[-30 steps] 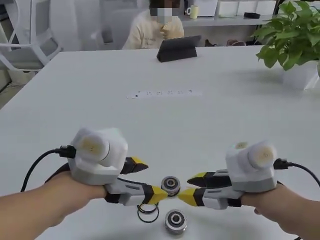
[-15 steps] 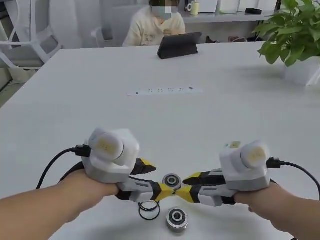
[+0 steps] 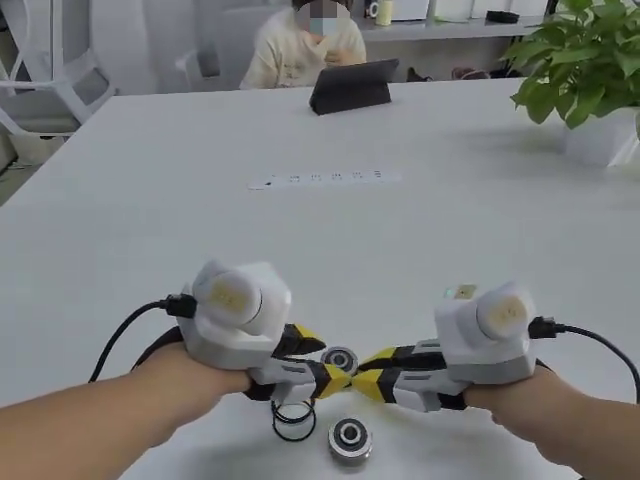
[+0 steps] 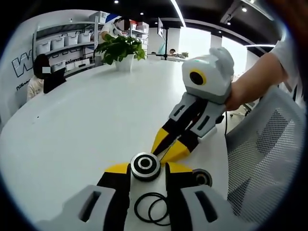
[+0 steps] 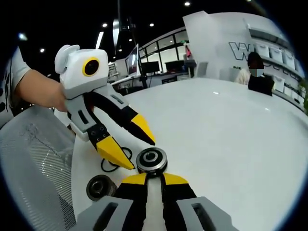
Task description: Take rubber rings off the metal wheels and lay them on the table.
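A metal wheel [image 3: 340, 359] with a black rubber ring on its rim hangs just above the table between both grippers. My left gripper [image 3: 332, 363] has a jaw on each side of it, shut on the wheel [image 4: 146, 166]. My right gripper [image 3: 362, 374] faces it from the right, jaws nearly together and pinched at the wheel's rim [image 5: 151, 160]. A second wheel [image 3: 350, 438] lies on the table nearer me, also seen in the left gripper view [image 4: 201, 177]. Two loose rubber rings [image 3: 293, 420] lie overlapping under the left gripper.
The white table [image 3: 320, 250] stretches far ahead. A person sits at the far side behind a dark tablet stand [image 3: 350, 87]. A potted plant [image 3: 580, 70] stands at the back right. A strip of sockets [image 3: 318, 179] lies mid-table. Cables trail from both grippers.
Both grippers have closed in on the wheel from either side, and the right jaws have narrowed onto its rim. The head camera has tilted a little.
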### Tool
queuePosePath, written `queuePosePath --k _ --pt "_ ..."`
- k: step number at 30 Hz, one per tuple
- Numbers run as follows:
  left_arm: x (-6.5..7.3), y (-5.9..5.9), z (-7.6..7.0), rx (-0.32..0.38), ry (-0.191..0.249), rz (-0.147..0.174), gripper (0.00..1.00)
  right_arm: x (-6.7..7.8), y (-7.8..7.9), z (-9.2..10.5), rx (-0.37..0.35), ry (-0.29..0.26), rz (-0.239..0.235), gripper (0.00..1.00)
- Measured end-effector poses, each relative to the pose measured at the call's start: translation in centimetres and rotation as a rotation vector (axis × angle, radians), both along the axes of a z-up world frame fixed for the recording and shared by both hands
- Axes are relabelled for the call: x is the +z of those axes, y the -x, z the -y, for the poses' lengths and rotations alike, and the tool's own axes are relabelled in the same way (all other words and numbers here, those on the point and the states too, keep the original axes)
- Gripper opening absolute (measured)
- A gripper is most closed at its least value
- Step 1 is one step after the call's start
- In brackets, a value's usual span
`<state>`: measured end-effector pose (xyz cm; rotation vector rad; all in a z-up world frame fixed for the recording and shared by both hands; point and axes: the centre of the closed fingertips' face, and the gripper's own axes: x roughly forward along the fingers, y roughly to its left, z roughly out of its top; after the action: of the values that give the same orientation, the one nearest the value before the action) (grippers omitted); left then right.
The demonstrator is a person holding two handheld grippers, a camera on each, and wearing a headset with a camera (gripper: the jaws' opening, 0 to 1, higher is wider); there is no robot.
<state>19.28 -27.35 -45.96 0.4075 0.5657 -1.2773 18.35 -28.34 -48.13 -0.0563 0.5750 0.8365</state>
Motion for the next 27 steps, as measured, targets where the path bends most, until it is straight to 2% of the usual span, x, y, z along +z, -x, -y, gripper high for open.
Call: queuePosePath --k 6,10,18,24,27 --pt "-0.15 -0.04 0.1 -0.004 -0.003 -0.002 0.16 0.01 -0.01 0.1 -0.005 -0.002 -0.001 0.05" --pt "-0.19 -0.19 0.26 -0.009 -0.01 0.023 0.12 -0.01 -0.07 0.1 -0.006 -0.003 -0.001 0.05" --pt "-0.24 -0.5 0.42 -0.002 -0.007 0.035 0.09 -0.1 -0.14 0.15 -0.009 -0.003 -0.008 0.02" --pt "-0.22 -0.69 0.38 -0.002 -0.013 0.048 0.07 -0.09 -0.3 0.35 -0.041 -0.033 -0.032 0.0" --pt "-0.2 -0.68 0.4 0.005 -0.012 0.053 0.07 -0.1 -0.49 0.52 -0.081 -0.073 -0.064 0.0"
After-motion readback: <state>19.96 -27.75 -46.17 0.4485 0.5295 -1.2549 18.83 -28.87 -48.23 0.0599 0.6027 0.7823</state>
